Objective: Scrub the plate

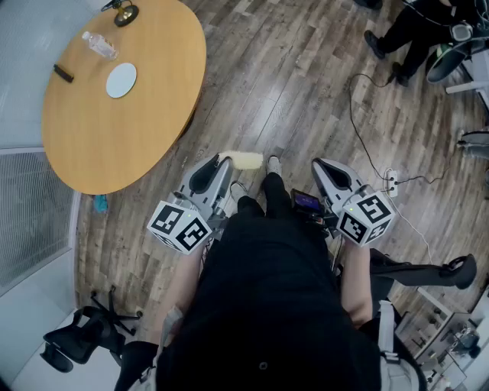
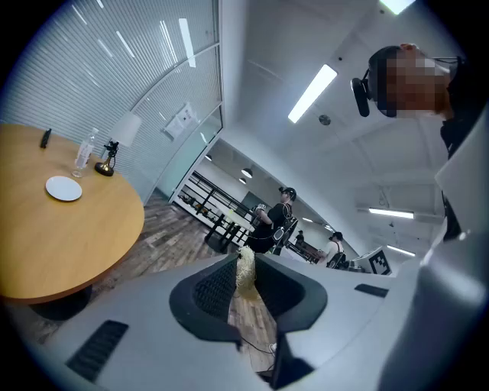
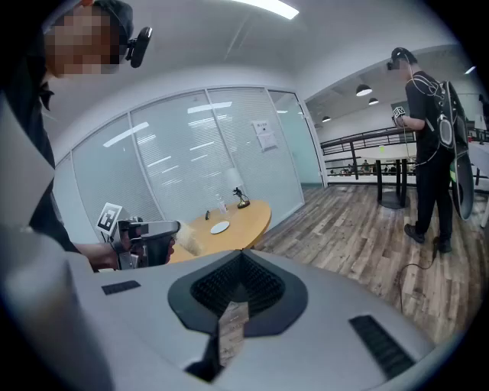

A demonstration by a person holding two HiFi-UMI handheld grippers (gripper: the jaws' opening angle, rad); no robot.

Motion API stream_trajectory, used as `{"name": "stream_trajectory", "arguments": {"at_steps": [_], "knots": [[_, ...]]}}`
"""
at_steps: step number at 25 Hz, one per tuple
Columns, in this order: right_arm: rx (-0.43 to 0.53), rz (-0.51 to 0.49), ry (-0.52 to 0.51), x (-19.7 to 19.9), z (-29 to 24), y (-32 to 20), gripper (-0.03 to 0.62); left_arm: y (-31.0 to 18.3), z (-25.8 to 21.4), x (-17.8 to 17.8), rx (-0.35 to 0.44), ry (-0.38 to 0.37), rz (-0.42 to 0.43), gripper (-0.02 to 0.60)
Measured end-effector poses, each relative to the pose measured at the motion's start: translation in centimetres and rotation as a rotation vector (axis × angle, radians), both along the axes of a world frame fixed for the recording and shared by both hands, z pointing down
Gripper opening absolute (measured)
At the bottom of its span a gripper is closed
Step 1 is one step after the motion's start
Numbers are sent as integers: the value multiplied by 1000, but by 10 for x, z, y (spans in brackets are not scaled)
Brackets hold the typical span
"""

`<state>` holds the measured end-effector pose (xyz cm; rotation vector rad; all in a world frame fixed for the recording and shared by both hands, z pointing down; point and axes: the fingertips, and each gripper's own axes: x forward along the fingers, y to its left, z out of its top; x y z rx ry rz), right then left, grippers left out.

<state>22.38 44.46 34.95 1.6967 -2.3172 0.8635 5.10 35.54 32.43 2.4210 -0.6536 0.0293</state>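
Observation:
A white plate (image 1: 121, 80) lies on the round wooden table (image 1: 114, 145) at the upper left, well away from both grippers. My left gripper (image 1: 224, 159) is held at waist height over the floor, shut on a pale yellow scrubber (image 1: 246, 160). The left gripper view shows that scrubber (image 2: 246, 271) pinched between the jaws, with the plate (image 2: 63, 188) far off to the left. My right gripper (image 1: 317, 163) sits beside the left one with its jaws together and nothing in them. The right gripper view shows the left gripper (image 3: 172, 231), the scrubber (image 3: 187, 244) and the plate (image 3: 220, 227).
A water bottle (image 1: 99, 44), a small black object (image 1: 63, 73) and a desk lamp (image 1: 122, 11) share the table. A black office chair (image 1: 76, 340) stands at the lower left. Cables (image 1: 363, 145) run over the wood floor, and a person (image 3: 428, 153) stands at the right.

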Motion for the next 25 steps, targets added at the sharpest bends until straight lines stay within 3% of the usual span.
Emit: {"name": "stream_trajectory", "arguments": {"at_steps": [7,12,19,25], "knots": [[18,41,-10,-10,-3,2,18,8,6,-13,-21,1,2,78],[-23,48,-26,-20,9,6,19,9,15,-24,-32,11,1,78],[-48,-5,-14,-39,18,-3,20,-4,23,-38,-44,17,-26,78],[-31,-77,-1,-25,18,-44,20,-28,25,-26,-34,6,-74,78]]}}
